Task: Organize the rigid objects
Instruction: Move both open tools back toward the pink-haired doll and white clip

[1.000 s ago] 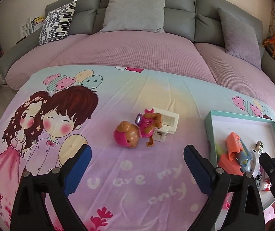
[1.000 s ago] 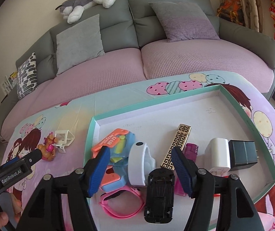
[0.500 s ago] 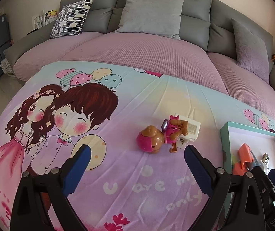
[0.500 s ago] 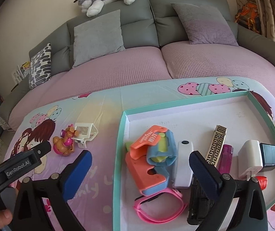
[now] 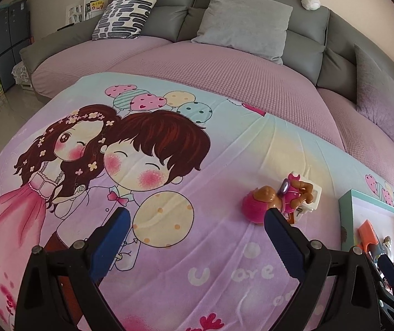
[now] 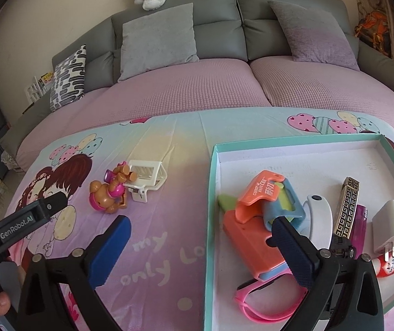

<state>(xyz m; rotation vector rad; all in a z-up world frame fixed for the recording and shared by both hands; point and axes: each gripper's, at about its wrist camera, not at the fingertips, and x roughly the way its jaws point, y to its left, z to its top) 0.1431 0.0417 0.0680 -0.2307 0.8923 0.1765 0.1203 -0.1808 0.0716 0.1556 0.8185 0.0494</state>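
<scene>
While both claws are hanging spread and empty over the cloth, the left claw [image 5: 194, 237] is sitting nearer the loose toys: its right finger [image 5: 279, 234] is lying just beside the doll [image 5: 268, 201], which is showing forward and to the right of the gap between the fingers. The doll is lying on its side on the cloth [image 5: 224, 262], round pink head toward the claw and legs pointing away toward the white clip [image 5: 311, 197], which is touching it on the far side; so the pair's long axis is running roughly away and rightward from the left claw. In the right wrist view the same doll [image 6: 108, 193] and clip [image 6: 145, 179] are lying well to the left and ahead of the right claw [image 6: 202, 237], whose right finger [image 6: 293, 248] is hanging over the tray [image 6: 210, 193]. The tray is lying to the right of the toys, teal rim raised, already holding an orange case [image 6: 252, 237], a white band [image 6: 318, 220], a patterned bar [image 6: 347, 207], a charger [image 6: 387, 226] and a pink strap [image 6: 266, 306], crowded toward its near half, while its far half is looking bare. Bare cloth is lying around the doll on the near and left sides, so the left claw seems to be getting free room to swing right, with the tray rim as the edge to lift over.
</scene>
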